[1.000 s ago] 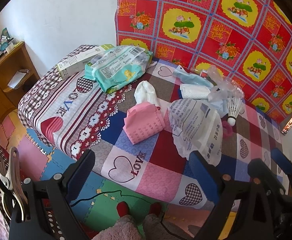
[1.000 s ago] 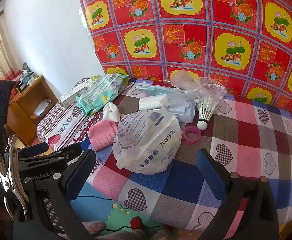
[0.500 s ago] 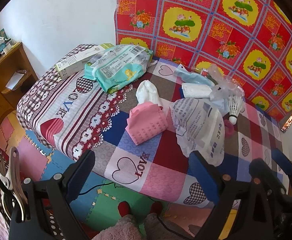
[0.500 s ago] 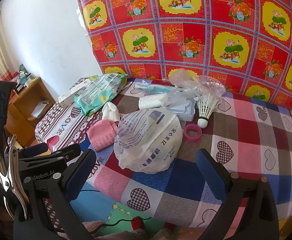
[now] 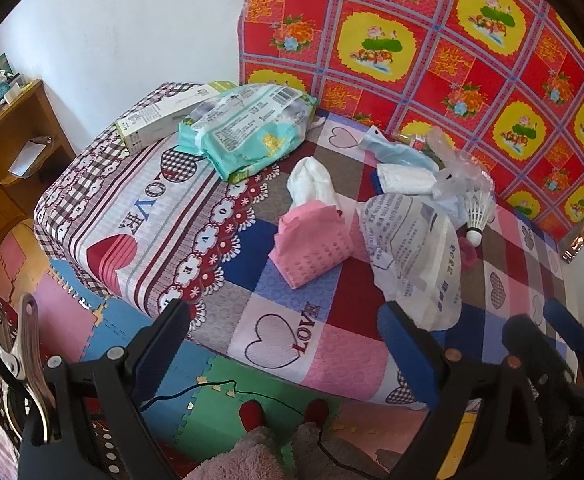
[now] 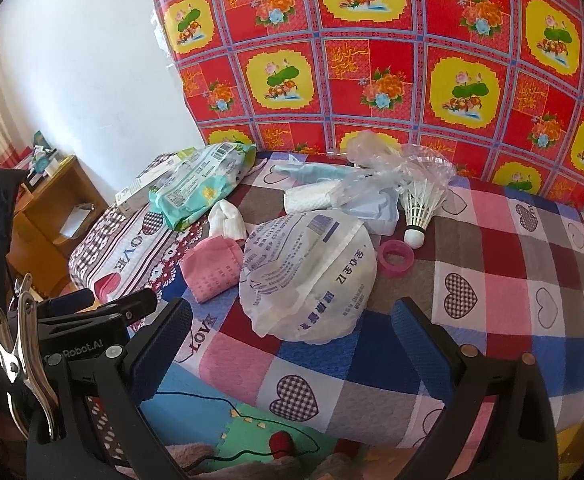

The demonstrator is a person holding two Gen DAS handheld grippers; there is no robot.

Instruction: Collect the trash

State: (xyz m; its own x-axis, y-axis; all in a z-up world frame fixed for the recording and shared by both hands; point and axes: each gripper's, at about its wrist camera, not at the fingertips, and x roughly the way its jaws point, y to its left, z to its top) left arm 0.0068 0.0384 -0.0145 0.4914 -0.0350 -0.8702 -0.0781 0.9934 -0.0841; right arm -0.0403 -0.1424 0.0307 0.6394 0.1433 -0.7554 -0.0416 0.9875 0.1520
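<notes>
While both grippers hang short of the near table edge, the left gripper [image 5: 284, 344] and right gripper [image 6: 292, 340] stand wide apart and empty. Straight ahead of the right gripper lies the printed white plastic bag [image 6: 307, 276]; ahead of the left, the folded pink cloth [image 5: 311, 240]. Beyond the bag, touching or overlapping, sit a crumpled clear plastic bag [image 6: 391, 168], a shuttlecock [image 6: 419, 208] and a pink ring [image 6: 395, 258]. Risks: thin film may slip from the pads or drag these neighbours along; the ring, possibly tape, could roll off; the patchwork tablecloth [image 6: 511, 280] could be pinched with the bag.
</notes>
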